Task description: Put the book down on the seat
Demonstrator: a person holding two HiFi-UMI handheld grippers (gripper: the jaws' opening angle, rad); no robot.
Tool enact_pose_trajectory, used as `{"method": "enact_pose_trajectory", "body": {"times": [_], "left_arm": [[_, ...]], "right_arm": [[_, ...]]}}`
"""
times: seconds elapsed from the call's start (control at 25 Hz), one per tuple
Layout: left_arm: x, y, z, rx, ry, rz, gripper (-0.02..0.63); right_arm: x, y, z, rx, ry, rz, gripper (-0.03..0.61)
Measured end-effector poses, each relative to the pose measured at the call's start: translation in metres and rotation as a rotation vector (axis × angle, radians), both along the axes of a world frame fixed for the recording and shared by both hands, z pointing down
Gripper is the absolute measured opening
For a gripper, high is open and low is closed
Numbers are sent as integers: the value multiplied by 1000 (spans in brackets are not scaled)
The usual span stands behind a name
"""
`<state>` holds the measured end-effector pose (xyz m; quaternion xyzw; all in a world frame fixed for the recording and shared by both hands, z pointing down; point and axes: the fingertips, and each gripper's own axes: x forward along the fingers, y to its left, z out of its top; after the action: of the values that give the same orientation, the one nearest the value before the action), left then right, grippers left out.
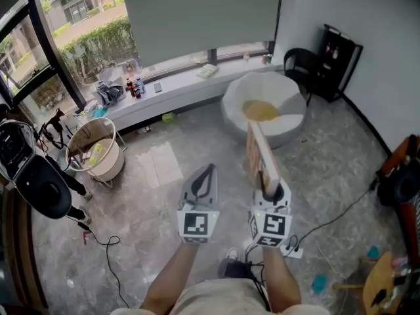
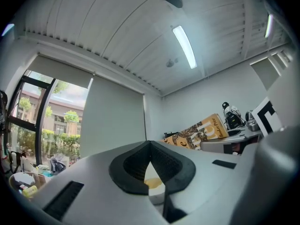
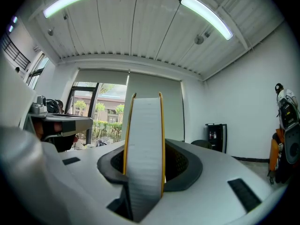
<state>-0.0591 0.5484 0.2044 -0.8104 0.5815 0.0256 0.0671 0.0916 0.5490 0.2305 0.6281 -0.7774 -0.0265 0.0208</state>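
Note:
The book [image 1: 261, 155] stands upright on its edge, with my right gripper [image 1: 270, 188] shut on its lower part. In the right gripper view its white page edge [image 3: 144, 139], framed by yellow covers, fills the gap in my right gripper [image 3: 144, 154]. The seat [image 1: 289, 120] is a white round beanbag with a yellow cushion [image 1: 260, 111], on the floor just beyond the book. My left gripper [image 1: 206, 170] hovers to the book's left, shut and empty. The left gripper view shows my left gripper [image 2: 151, 147] shut, with the book's patterned cover [image 2: 201, 130] to its right.
A round basket [image 1: 118, 157] with items stands on the floor at left, near a black office chair [image 1: 42, 188]. A window ledge [image 1: 177, 77] carries bottles and small items. A black chair [image 1: 300, 61] and a black shelf [image 1: 338, 61] stand behind the seat. Cables and a power strip [image 1: 293, 247] lie near my feet.

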Motion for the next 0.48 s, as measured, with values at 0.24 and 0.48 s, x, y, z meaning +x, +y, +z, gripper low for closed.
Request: {"method": "enact_pose_trajectory", "body": {"times": [0.24, 0.48], "left_arm": [[48, -67, -2, -2, -1, 18, 6], [90, -121, -1, -5, -24, 33, 6]], "right_arm": [[49, -64, -1, 1, 3, 15, 144], [87, -113, 2, -6, 3, 19, 144]]}}
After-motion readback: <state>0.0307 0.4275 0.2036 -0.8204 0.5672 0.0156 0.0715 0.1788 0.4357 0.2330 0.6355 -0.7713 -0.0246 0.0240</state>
